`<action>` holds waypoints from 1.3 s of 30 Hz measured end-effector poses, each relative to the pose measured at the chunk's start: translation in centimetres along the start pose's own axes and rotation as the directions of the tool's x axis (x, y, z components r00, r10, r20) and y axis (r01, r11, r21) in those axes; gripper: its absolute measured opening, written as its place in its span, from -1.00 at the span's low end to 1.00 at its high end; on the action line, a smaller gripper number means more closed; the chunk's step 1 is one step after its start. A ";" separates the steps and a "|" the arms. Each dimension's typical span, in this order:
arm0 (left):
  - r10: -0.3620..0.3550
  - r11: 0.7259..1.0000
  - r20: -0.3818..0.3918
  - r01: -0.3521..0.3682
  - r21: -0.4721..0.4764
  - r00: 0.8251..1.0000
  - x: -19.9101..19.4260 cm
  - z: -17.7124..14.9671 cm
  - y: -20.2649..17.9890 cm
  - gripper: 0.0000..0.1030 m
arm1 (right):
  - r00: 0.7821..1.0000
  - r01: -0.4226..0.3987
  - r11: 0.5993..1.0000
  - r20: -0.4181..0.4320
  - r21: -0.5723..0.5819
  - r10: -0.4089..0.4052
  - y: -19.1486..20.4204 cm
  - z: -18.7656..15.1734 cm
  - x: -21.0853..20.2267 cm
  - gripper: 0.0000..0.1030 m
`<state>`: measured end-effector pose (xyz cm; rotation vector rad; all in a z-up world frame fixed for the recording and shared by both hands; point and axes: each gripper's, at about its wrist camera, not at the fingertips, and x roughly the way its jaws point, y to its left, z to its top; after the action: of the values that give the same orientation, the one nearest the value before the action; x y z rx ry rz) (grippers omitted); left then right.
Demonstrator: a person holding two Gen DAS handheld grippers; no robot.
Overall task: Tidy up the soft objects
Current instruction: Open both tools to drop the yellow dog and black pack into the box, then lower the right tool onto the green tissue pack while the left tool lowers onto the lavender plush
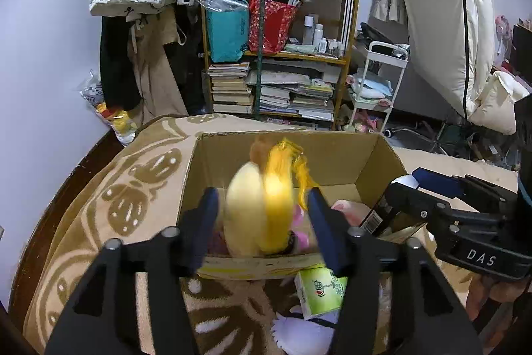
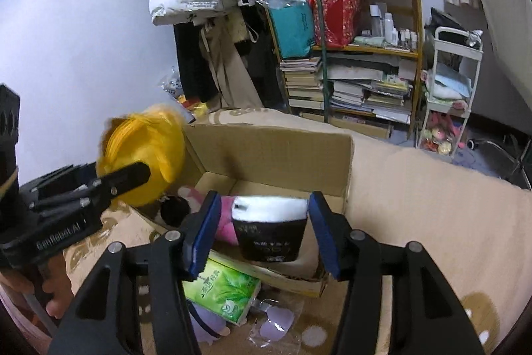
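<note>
An open cardboard box (image 1: 212, 162) stands on a beige patterned blanket; it also shows in the right wrist view (image 2: 286, 148). A yellow-haired plush doll (image 1: 262, 212) is blurred between the fingers of my left gripper (image 1: 262, 218), which is open over the box's near edge. The doll (image 2: 143, 158) also shows in the right wrist view, above the box's left wall. My right gripper (image 2: 266, 228) is open, with a black tissue pack (image 2: 269, 228) between its fingers and not touched, over the box's near right corner. A pink plush (image 2: 226, 222) lies inside the box.
A green tissue pack (image 2: 222, 291) and a purple plush in plastic (image 2: 276, 318) lie on the blanket (image 2: 432, 208) in front of the box. A full wooden shelf (image 1: 276, 55), hung coats and a white cart (image 1: 375, 88) stand behind the bed.
</note>
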<state>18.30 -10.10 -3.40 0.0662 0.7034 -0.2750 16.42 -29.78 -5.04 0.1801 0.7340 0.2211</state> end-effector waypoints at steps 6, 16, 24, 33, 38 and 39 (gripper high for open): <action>0.012 0.999 -0.008 -0.012 -0.030 1.000 -0.7 -0.3 0.5 0.57 | 1.000 -0.004 1.000 0.011 0.003 0.004 0.0 0.0 -0.5 0.56; 0.044 0.998 -0.023 -0.045 -0.052 0.999 -2.9 -1.9 1.4 0.92 | 1.000 -0.004 1.000 0.014 0.014 0.004 0.4 0.0 -2.4 0.98; 0.044 0.998 -0.050 -0.046 -0.045 0.998 -4.8 -3.7 1.7 0.92 | 1.000 0.017 0.999 -0.004 0.028 -0.017 0.7 -1.4 -3.9 1.00; 0.048 0.996 -0.097 -0.055 -0.066 0.994 -4.5 -6.0 2.7 0.93 | 0.999 0.037 0.998 -0.036 0.040 -0.036 1.5 -3.6 -4.1 1.00; 0.045 0.995 -0.138 -0.057 -0.082 0.989 -3.3 -7.0 3.2 0.93 | 0.997 0.022 0.998 -0.069 0.059 -0.017 1.6 -4.9 -3.1 1.00; 0.050 0.995 -0.141 -0.062 -0.078 0.989 -3.1 -7.1 3.3 0.93 | 0.997 0.019 0.998 -0.075 0.059 -0.014 1.7 -5.1 -2.9 1.00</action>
<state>12.43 -5.13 -6.91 0.0266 0.8491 -0.1885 10.60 -28.52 -6.49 0.2239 0.8163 0.1911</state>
